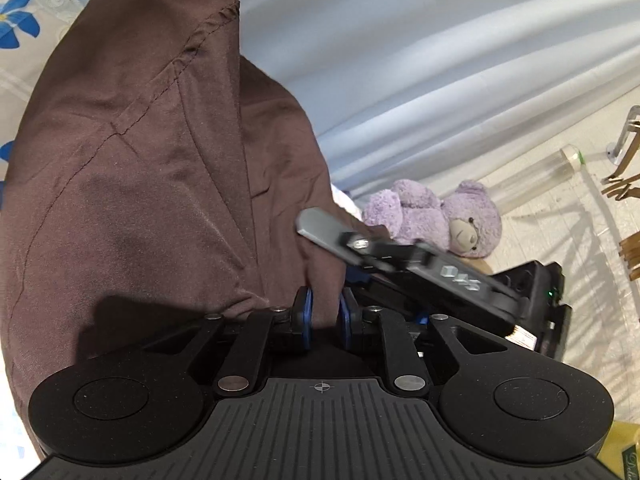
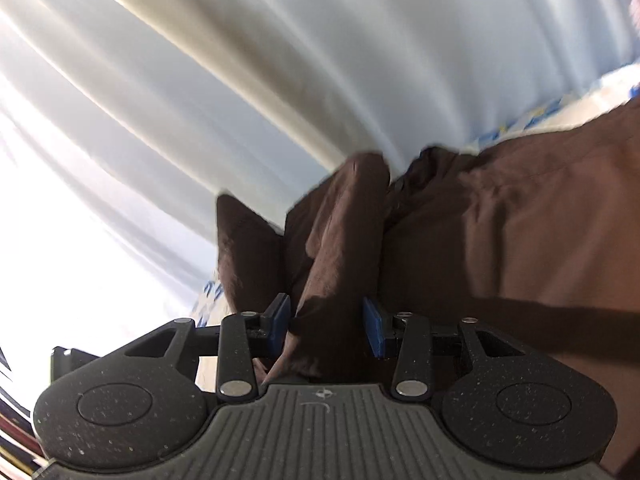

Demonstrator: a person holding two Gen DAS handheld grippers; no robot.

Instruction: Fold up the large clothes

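While both grippers hang on to the brown garment (image 1: pixel 152 152), it is lifted off the bed (image 1: pixel 28 40) and no finished fold can be made out anywhere, so I judge the task to be at an early stage.

Taking the garment as the landmark: the left gripper (image 1: pixel 324 316) sits at its lower edge, blue pads clenched on a thick bunch of the cloth, which rises above the gripper in one broad sheet with a stitched seam running across it. The right gripper (image 2: pixel 328 328) sits at another gathered part of the same cloth; its pads stand wider apart, yet a heavy roll of fabric fills the gap between them, so it reads as grasping that roll. In the left wrist view the right gripper's body crosses just beside the garment's lower right edge, near the left gripper.

Behind the garment hang pale curtains (image 1: pixel 440 60). To its right, well apart, a purple teddy bear (image 1: pixel 440 220) lies on the floor. The floral bedding shows past the garment's upper left edge.

What is left, by my reading, is nearly everything: spreading the cloth flat on the bed, lining up edges, and making the folds themselves. Whether this piece is a shirt or trousers cannot be told.
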